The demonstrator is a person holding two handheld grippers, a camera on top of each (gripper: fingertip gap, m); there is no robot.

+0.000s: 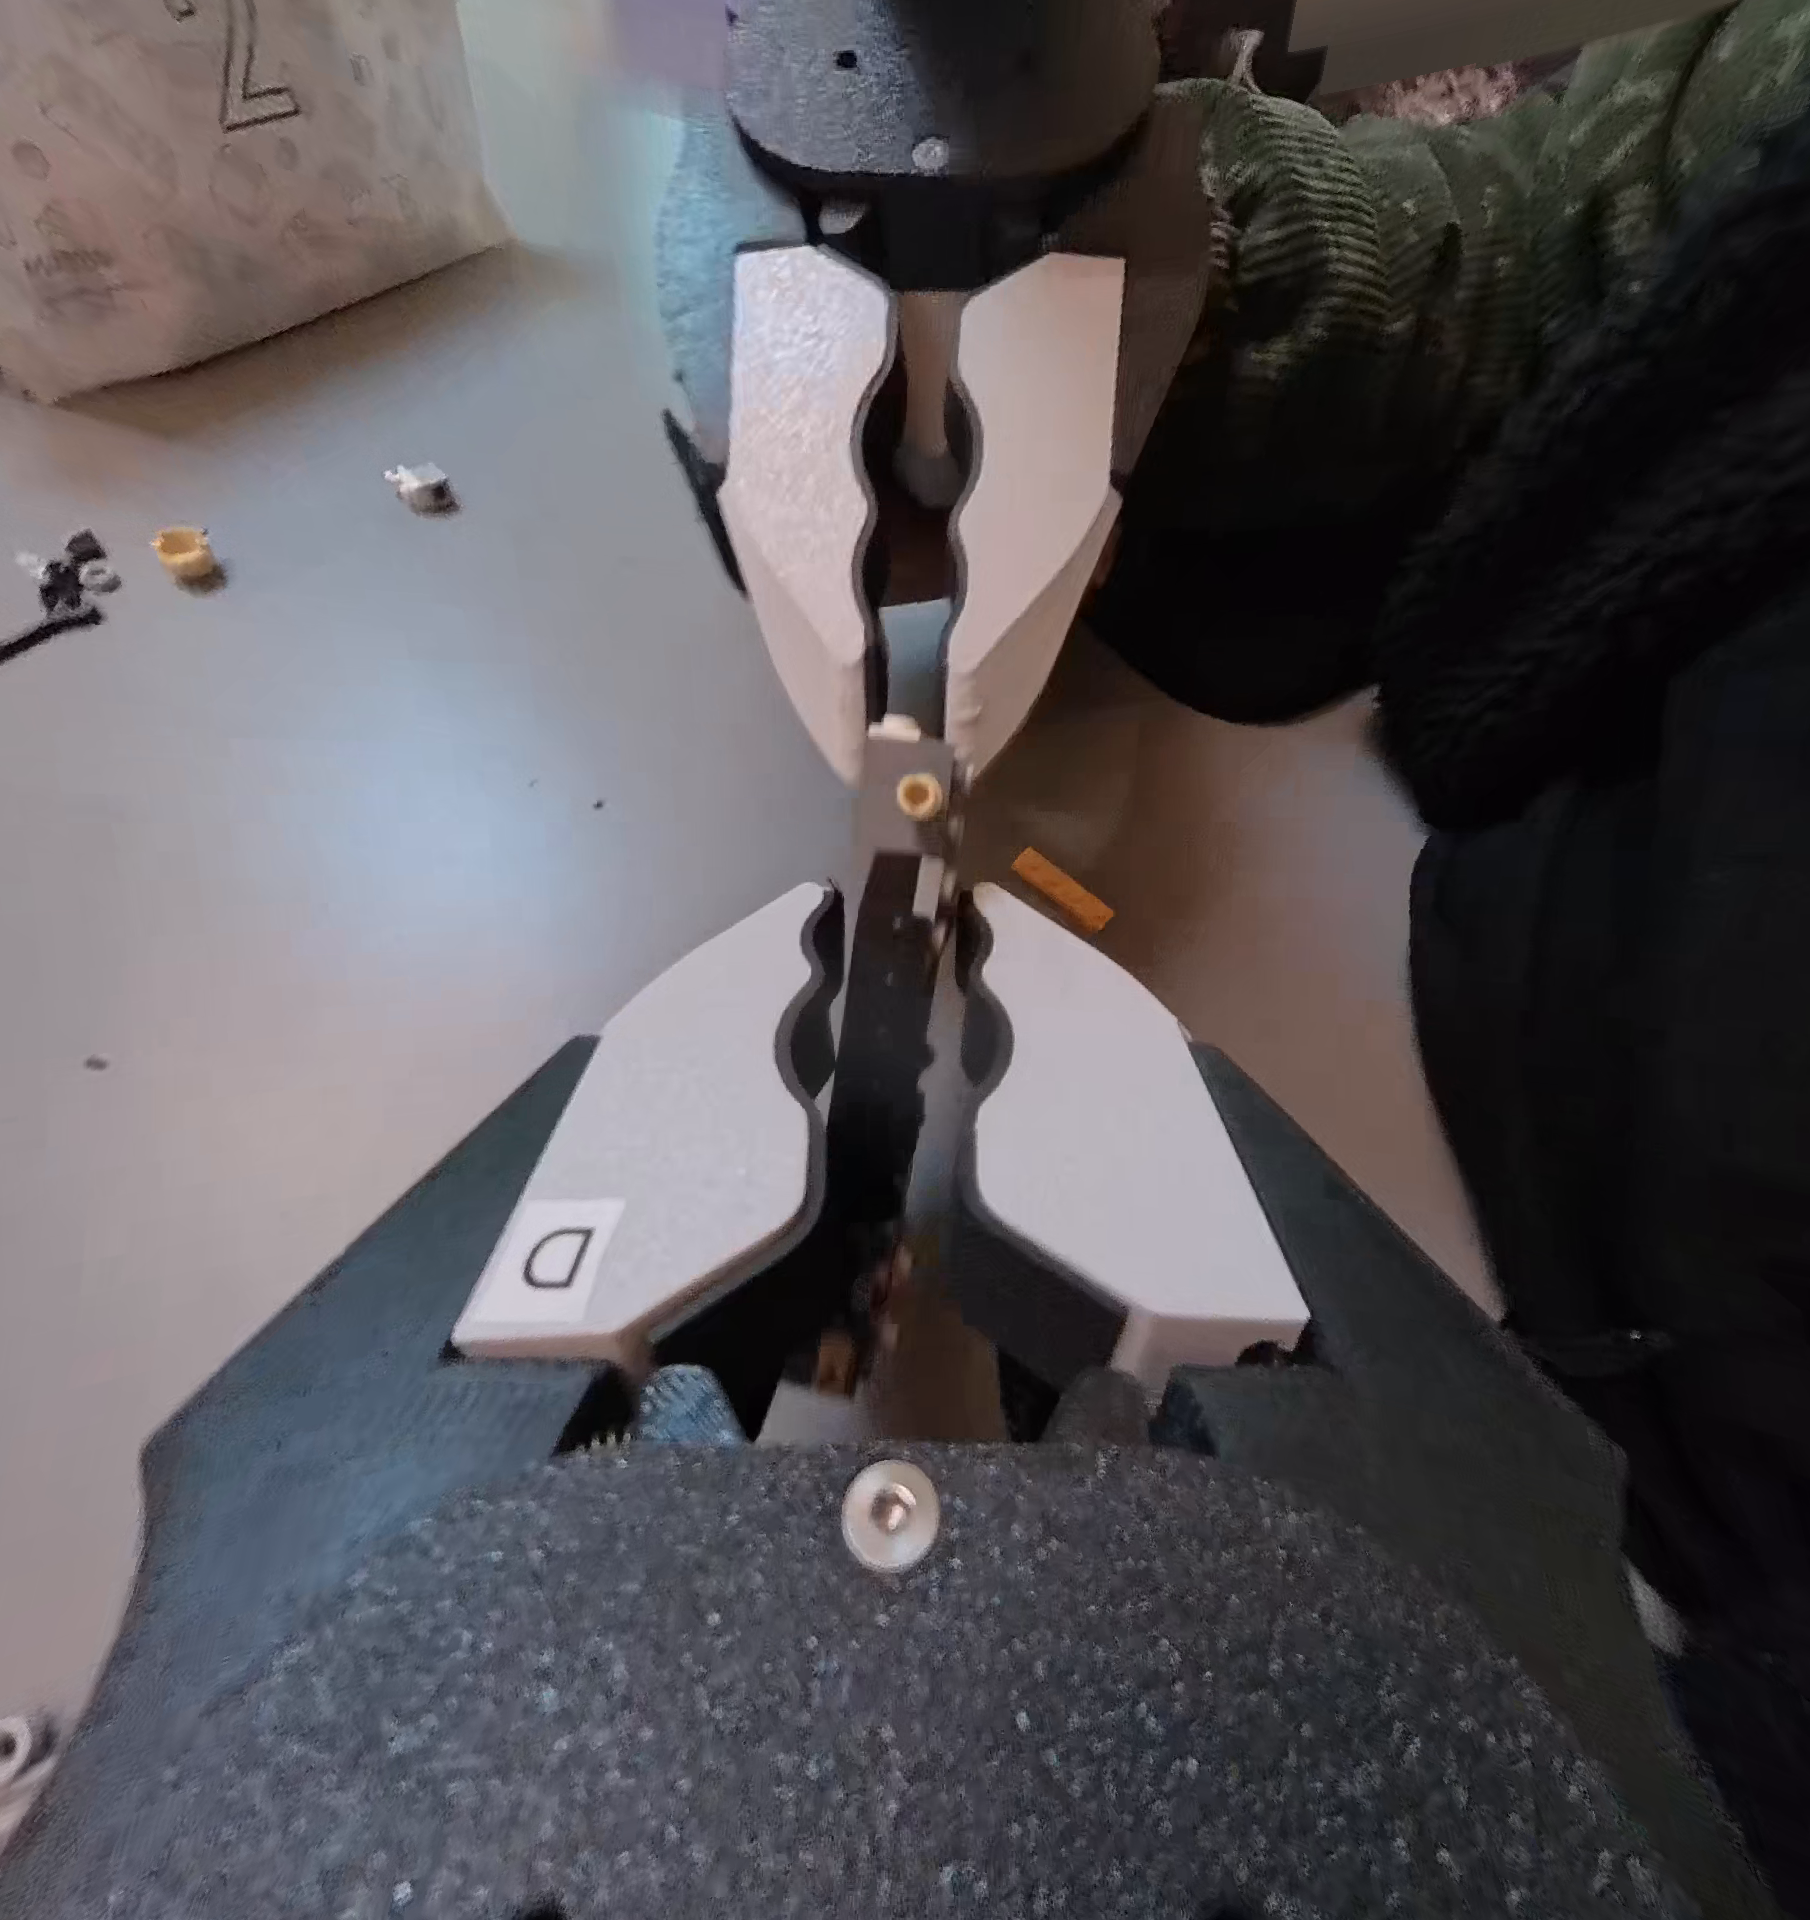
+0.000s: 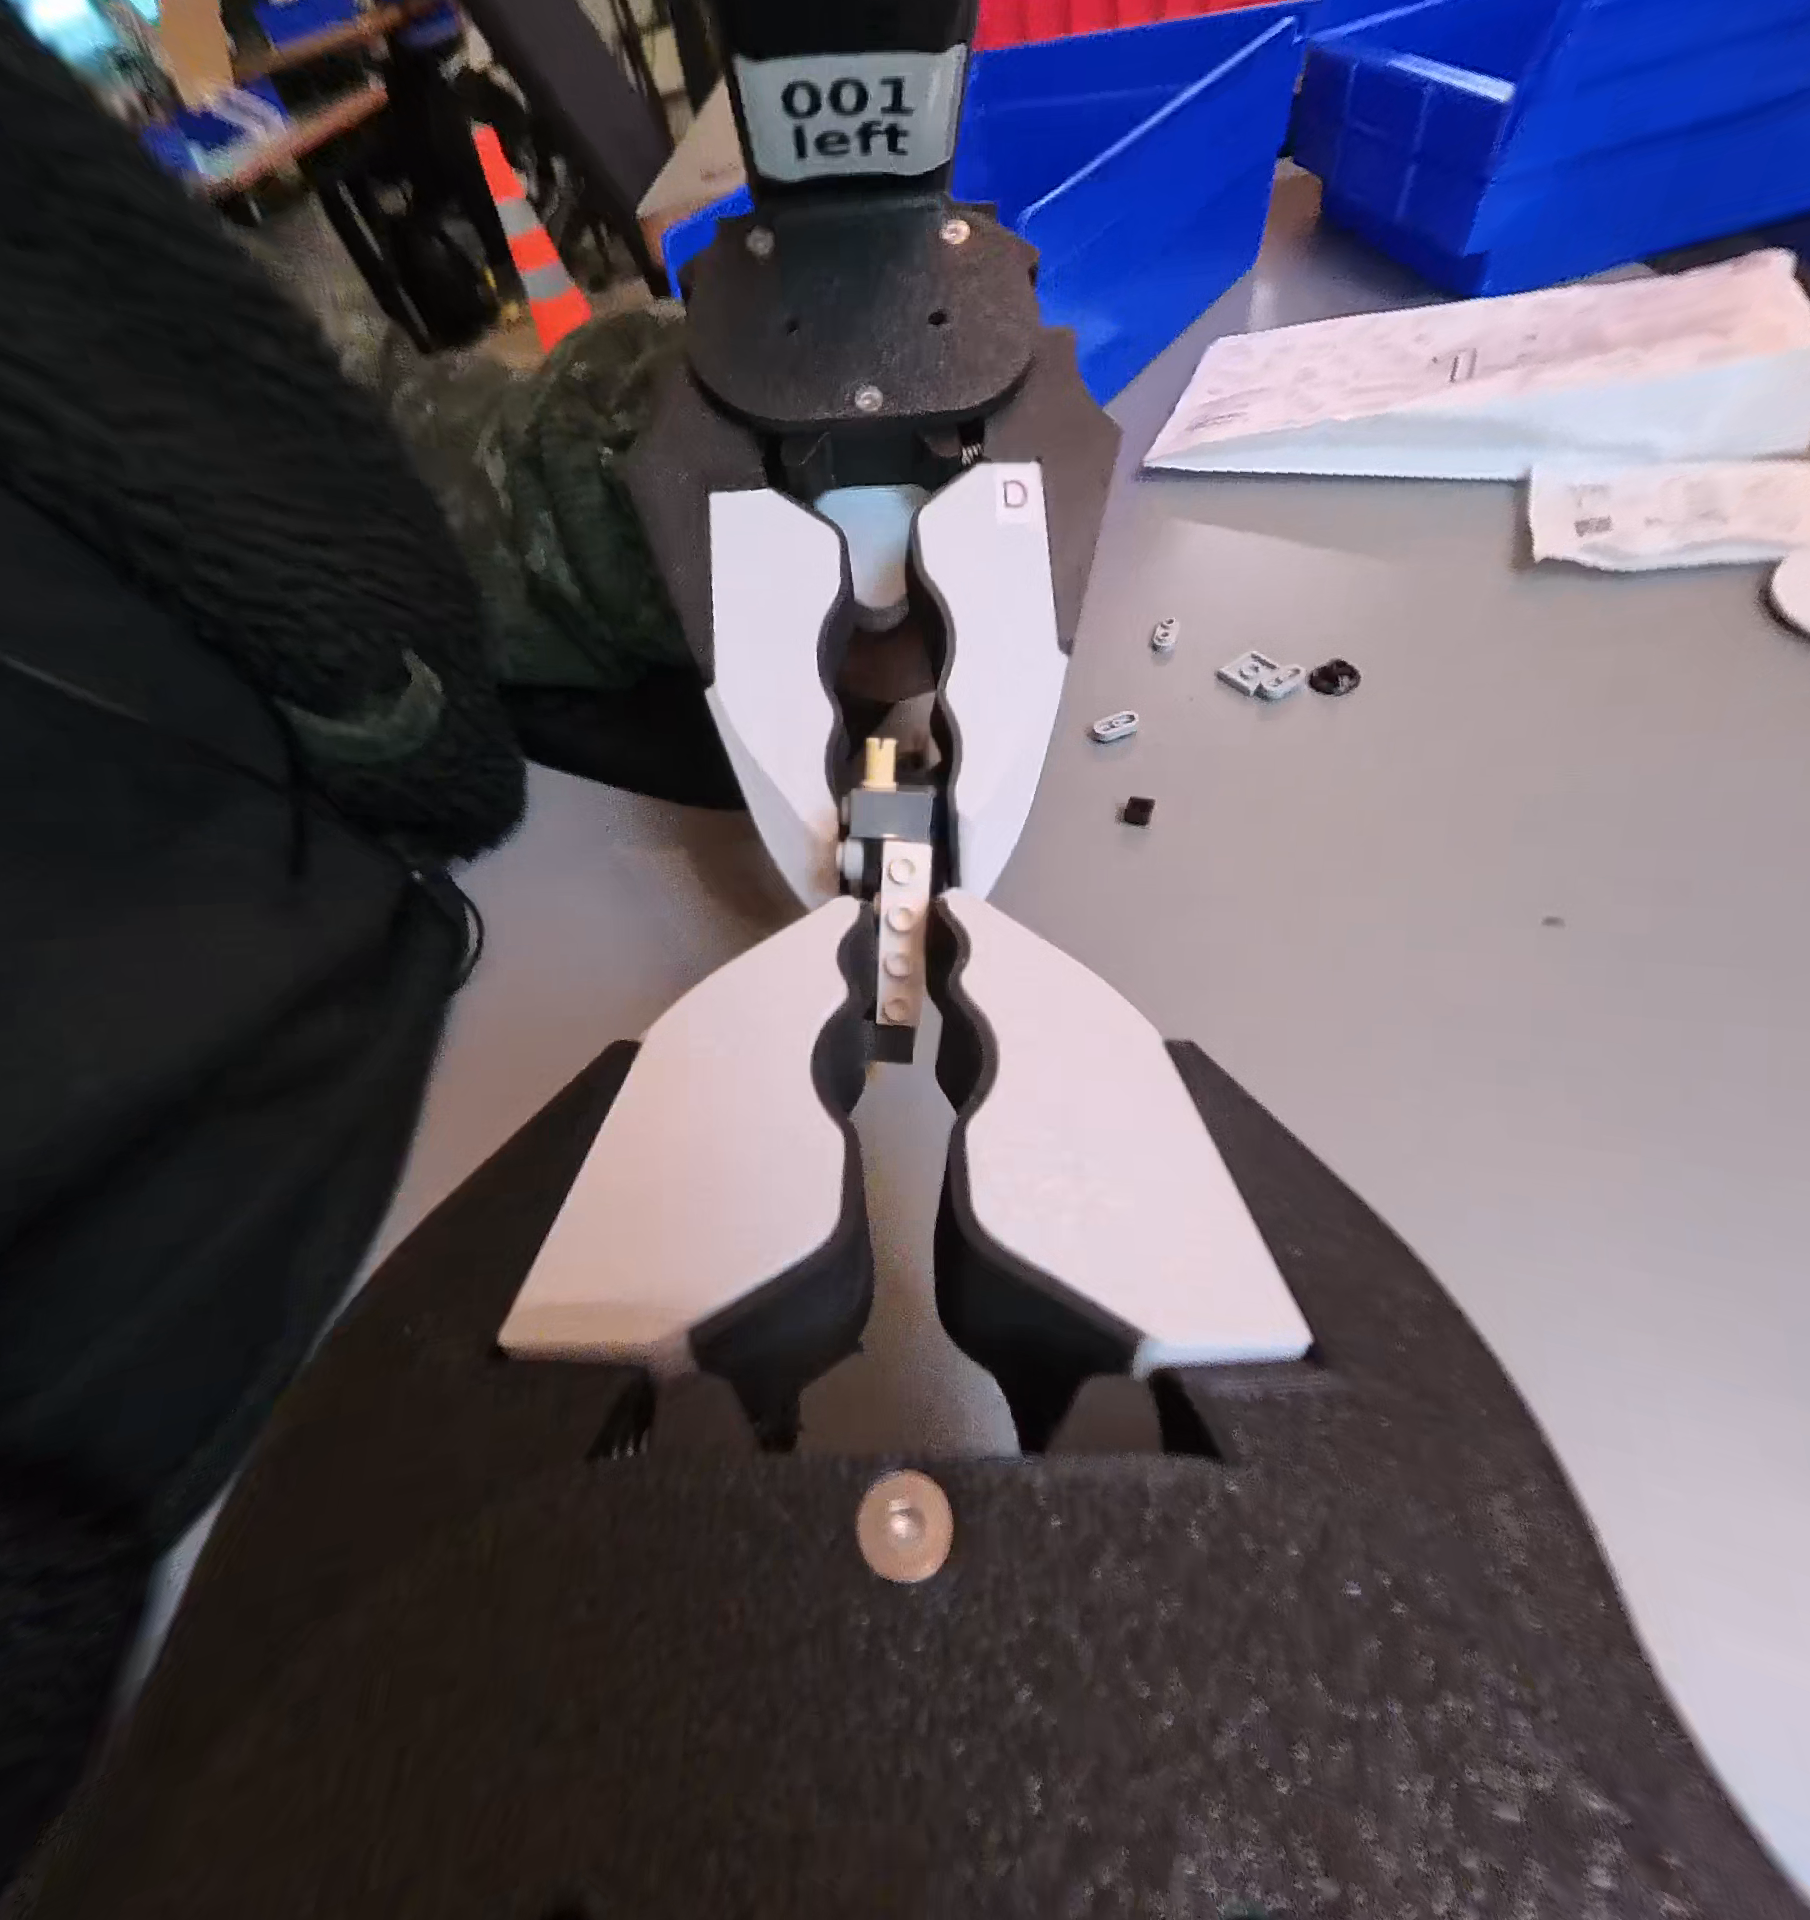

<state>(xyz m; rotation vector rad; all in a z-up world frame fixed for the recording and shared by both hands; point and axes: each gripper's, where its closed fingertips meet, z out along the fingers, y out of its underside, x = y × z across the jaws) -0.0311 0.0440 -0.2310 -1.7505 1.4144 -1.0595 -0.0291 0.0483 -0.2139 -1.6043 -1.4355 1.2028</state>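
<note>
Closest to the lens, right gripper [image 2: 896,914] closed flat on a light grey studded plate [image 2: 903,956], pads snug against its long edges. Joined to that plate, a dark grey brick [image 2: 890,814] with a tan pin [image 2: 883,764] poking out, pinched in turn by the facing left gripper [image 1: 899,894]. Held clear above the grey table [image 2: 1400,1039], tips of both tools nearly touching. Judged light and stiff, smooth plastic, likely to pop apart at the press-fit joints if twisted; best taken by flat parallel sides, never by the pin. Scattered small pieces [image 2: 1259,673] well off to one side; a tan bar [image 1: 1062,888] just beside.
</note>
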